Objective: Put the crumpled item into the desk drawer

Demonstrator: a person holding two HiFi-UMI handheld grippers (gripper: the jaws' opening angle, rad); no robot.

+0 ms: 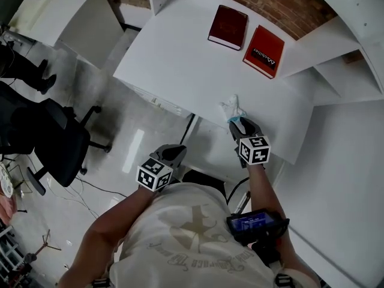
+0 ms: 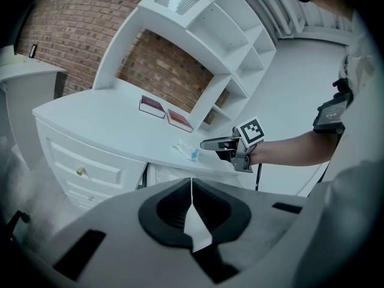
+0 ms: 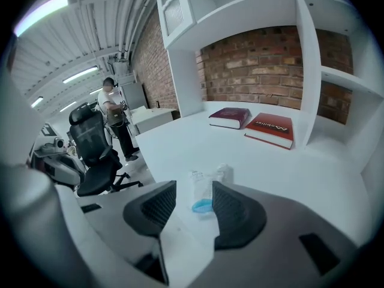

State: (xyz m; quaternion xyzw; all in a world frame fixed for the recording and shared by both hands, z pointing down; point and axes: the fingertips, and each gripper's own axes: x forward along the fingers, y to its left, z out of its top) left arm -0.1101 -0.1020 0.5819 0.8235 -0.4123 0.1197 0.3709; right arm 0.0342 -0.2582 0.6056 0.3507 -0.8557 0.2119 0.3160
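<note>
Right gripper (image 1: 239,125) is down at the near edge of the white desk (image 1: 180,59), jaws spread, and the crumpled item (image 1: 234,108) lies on the desktop right at its tips. The right gripper view settles it: the clear wrapper with its blue end (image 3: 204,191) sits in the gap between the two black pads, neither pad pressing on it.

Left gripper (image 1: 173,155) hangs off the desk's front, over the floor. Its own view shows the jaws closed together with nothing in them, and something the head view hides: the drawer fronts (image 2: 78,170) under the desktop, knobs showing, all closed. From there the wrapper (image 2: 187,150) lies just ahead of the other gripper (image 2: 210,144).

Farther back on the desk are a dark red book (image 1: 228,27) and a red book (image 1: 264,51), side by side, well apart from the wrapper.
</note>
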